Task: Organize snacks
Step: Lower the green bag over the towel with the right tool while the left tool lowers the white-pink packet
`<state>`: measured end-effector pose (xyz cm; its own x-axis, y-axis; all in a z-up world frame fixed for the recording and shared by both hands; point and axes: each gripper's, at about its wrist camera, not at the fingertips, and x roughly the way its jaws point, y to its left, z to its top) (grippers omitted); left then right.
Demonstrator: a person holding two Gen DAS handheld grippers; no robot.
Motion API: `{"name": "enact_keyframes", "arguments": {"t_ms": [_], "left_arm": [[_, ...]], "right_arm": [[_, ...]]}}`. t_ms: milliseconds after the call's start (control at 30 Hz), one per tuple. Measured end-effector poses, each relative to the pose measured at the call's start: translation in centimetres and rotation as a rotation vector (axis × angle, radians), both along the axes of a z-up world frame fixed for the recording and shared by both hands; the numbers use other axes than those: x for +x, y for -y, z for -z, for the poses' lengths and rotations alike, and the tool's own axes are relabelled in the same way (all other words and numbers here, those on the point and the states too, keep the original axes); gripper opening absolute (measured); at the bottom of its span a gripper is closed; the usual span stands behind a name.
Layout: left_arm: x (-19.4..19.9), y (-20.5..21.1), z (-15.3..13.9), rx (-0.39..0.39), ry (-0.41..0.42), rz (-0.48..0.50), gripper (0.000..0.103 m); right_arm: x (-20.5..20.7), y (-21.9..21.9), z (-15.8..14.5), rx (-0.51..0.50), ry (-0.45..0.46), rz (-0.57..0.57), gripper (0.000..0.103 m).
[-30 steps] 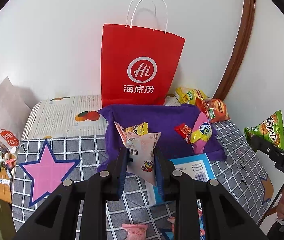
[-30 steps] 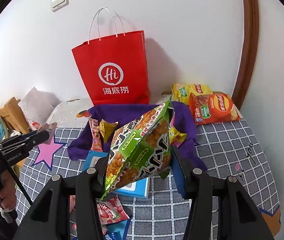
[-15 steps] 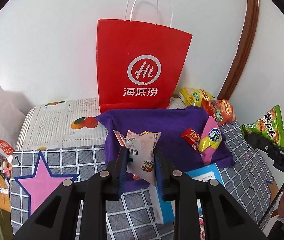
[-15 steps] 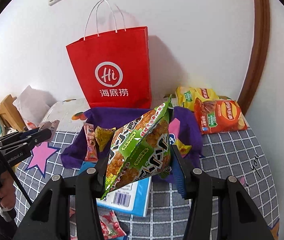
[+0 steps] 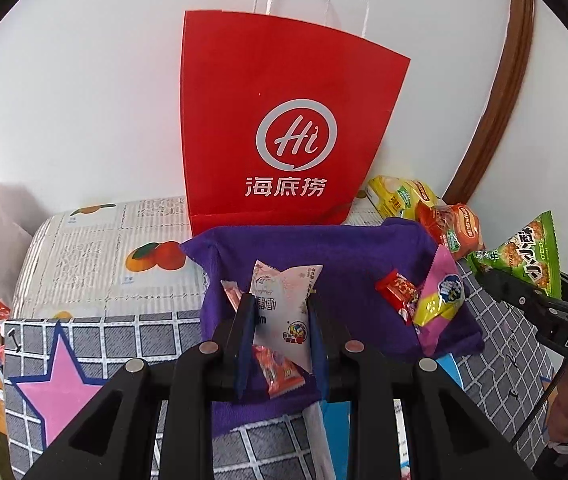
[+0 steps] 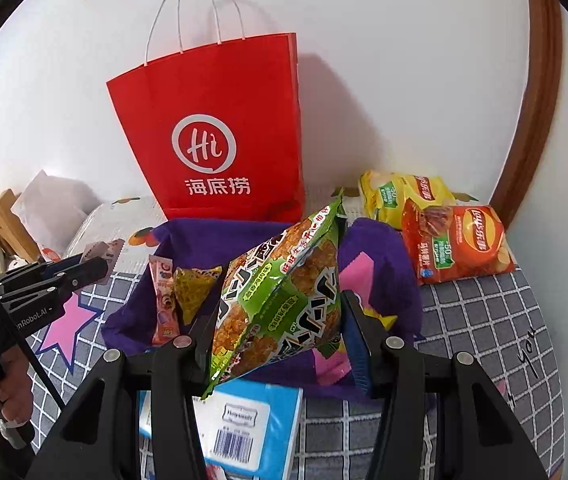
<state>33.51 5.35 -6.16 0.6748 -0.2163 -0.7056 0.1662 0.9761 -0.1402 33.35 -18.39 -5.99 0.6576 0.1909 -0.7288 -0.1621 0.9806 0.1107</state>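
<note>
checked cloth [image 6: 480, 316], white wall [image 6: 384, 60], red bag [image 6: 220, 128]

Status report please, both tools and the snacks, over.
Left tool shut on white-pink snack packet. Right tool shut on green rice-cracker bag. Both over purple cloth. Nothing blocking.

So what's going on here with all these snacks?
A person is sorting snacks with a pair of hand-held tongs in each hand. The left tongs are shut on a white snack packet, and the right tongs grip a green snack bag. Both hang over a purple cloth that already has several small snacks on it, in front of a red paper bag. Two chip bags lie off to the side.
</note>
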Motion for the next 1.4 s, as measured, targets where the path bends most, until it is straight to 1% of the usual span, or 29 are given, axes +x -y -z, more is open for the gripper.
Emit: {"name": "enact_keyframes", "arguments": {"t_ms": [300, 533, 667, 800, 1033, 1400], "left_arm": [[1.6, 0.1, 1.3, 0.006, -0.016, 0.003, 0.024], [2.5, -0.2, 2.5, 0.005, -0.037, -0.003, 0.024], [2.7, -0.3, 2.9, 0.018, -0.045, -0.005, 0.024], [2.8, -0.4, 3.1, 0.018, -0.05, -0.005, 0.024], [3.0, 0.1, 3.9, 0.023, -0.067, 0.008, 0.024], [3.1, 0.2, 4.1, 0.025, -0.074, 0.011, 0.024]], "right_arm": [[2.5, -1.3, 0.5, 0.0, 0.011, -0.028, 0.05], [4.2, -2.0, 1.9, 0.004, -0.004, -0.046, 0.05], [5.0, -2.0, 2.7, 0.006, -0.011, -0.052, 0.05], [5.5, -2.0, 3.4, 0.013, -0.017, -0.056, 0.05], [6.0, -1.7, 4.6, 0.014, -0.055, -0.061, 0.05], [6.1, -1.7, 4.8, 0.007, -0.063, -0.064, 0.05]]}}
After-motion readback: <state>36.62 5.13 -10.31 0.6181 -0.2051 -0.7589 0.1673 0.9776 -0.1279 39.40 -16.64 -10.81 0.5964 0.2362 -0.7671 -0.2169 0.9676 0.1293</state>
